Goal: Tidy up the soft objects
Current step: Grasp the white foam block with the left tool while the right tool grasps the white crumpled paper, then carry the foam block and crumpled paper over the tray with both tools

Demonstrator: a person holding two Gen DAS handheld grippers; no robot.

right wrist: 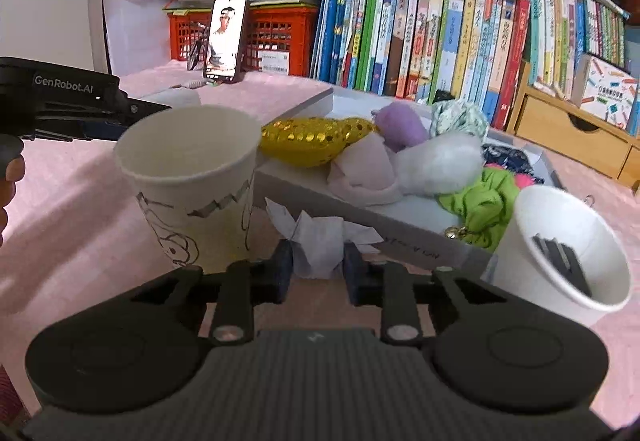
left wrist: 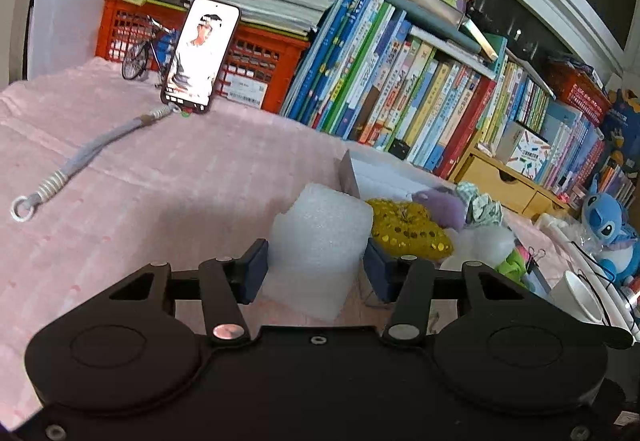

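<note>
Your left gripper (left wrist: 316, 263) clamps white foam block (left wrist: 320, 241) over pink cloth (left wrist: 140, 201), just short of box (right wrist: 360, 205) heaped with soft toys. Your right gripper (right wrist: 316, 265) pinches crumpled tissue (right wrist: 320, 241); doodled paper cup (right wrist: 192, 185) crowds its left, second cup (right wrist: 560, 253) right. Other tool reads "GenRobot.AI".

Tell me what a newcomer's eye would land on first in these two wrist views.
Up front, the left gripper clamps a white foam block, while the right gripper pinches a crumpled white tissue beside a doodled paper cup. Behind them, a shiny gold sequined pouch tops a heap of soft things in a shallow grey box.
</note>
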